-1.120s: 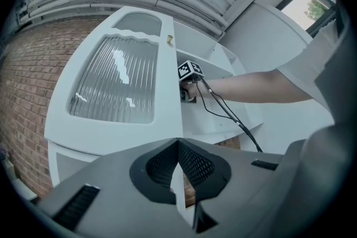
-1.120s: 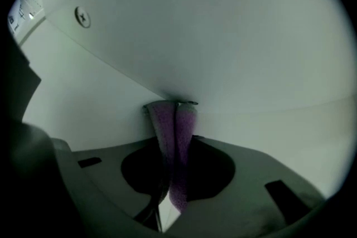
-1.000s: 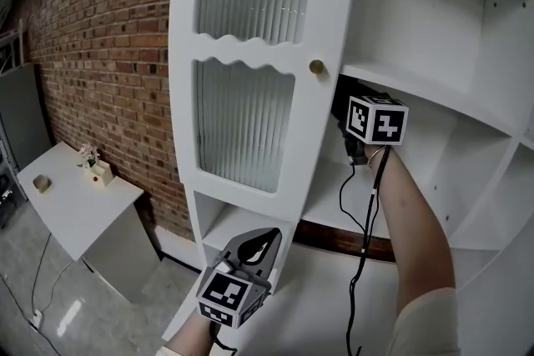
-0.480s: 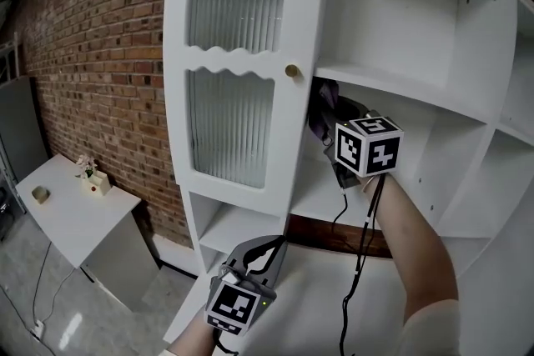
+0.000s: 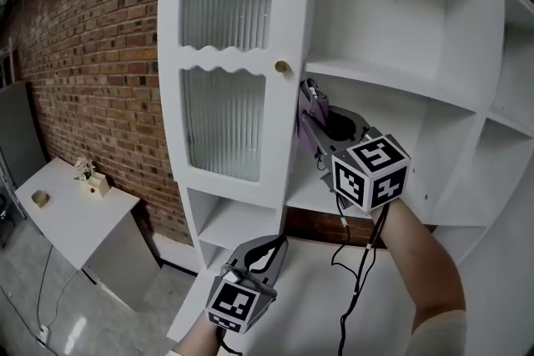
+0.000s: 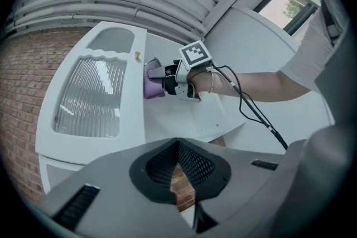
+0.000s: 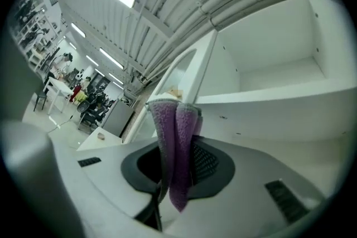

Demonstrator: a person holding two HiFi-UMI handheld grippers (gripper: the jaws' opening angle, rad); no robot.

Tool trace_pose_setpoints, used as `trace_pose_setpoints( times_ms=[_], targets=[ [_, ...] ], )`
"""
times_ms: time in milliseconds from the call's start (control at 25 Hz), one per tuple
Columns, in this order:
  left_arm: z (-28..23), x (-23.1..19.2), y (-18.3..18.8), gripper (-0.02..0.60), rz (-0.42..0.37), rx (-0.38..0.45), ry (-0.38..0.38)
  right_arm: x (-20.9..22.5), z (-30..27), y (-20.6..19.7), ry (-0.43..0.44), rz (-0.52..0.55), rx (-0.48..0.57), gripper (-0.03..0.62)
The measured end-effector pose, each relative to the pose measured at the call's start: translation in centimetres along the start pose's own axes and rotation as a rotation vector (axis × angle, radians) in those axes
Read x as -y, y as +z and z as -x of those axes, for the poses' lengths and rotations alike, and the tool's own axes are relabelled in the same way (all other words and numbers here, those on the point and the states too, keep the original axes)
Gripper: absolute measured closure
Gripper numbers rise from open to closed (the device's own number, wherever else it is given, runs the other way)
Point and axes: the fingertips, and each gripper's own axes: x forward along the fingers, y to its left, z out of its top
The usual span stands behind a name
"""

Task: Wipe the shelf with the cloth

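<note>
In the head view my right gripper [image 5: 314, 117] is shut on a purple cloth [image 5: 309, 127], level with the front left of the white cabinet's middle compartment, just under the upper shelf board [image 5: 380, 84]. Whether the cloth touches the lower shelf board [image 5: 315, 189] cannot be told. The right gripper view shows the cloth [image 7: 175, 142] hanging folded between the jaws, with the shelf [image 7: 268, 100] beyond. My left gripper [image 5: 265, 246] hangs low in front of the cabinet, shut and holding nothing. From the left gripper view [image 6: 177, 145] the right gripper [image 6: 162, 76] and cloth [image 6: 150, 82] appear above.
The cabinet's ribbed-glass door [image 5: 224, 122] stands open on the left, its brass knob [image 5: 281, 67] close to the cloth. A black cable [image 5: 357, 267] dangles from the right gripper. A brick wall [image 5: 83, 54] and a small white table [image 5: 75, 213] lie to the left.
The right gripper has drawn back out of the compartment toward the front, bringing the purple cloth into sight beside the door edge. The left gripper has hardly moved.
</note>
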Motion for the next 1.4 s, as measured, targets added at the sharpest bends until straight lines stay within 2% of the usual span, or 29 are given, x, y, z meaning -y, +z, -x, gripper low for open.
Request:
trace_pose_setpoints(
  times_ms=[200,360,560,720,840,960,1120,1400],
  targets=[
    [0.0,-0.2,0.4,0.568,0.01,0.019,-0.032,-0.2,1.8,-0.8,-0.024,0.064,-0.005,0.513],
    [0.0,-0.7,0.4,0.568,0.013,0.025,-0.055,2.1,1.9,-3.2,-0.108,0.065,-0.064,0.513],
    [-0.4,-1.3,-1.3,0.568,0.024,0.009,-0.049,6.5,0.4,-7.3,-0.225,-0.061,-0.097,0.512],
    [-0.9,-1.7,-0.8,0.568,0.078,0.021,-0.057,11.2,-1.7,-9.4,-0.289,-0.16,-0.126,0.511],
    [-1.2,-2.5,-0.3,0.568,0.068,0.027,-0.031,13.9,-4.1,-11.5,-0.301,-0.197,-0.169,0.511],
    [-1.7,-3.7,-0.8,0.568,0.046,0.016,0.01,14.9,-6.9,-12.9,-0.275,-0.213,-0.179,0.511],
    [-1.9,-4.5,-1.9,0.568,0.053,-0.007,0.05,14.5,-9.7,-15.2,-0.243,-0.237,-0.2,0.511],
    [-2.0,-5.4,-2.1,0.568,0.068,-0.013,0.09,13.0,-11.8,-15.9,-0.212,-0.261,-0.178,0.511]
  ],
)
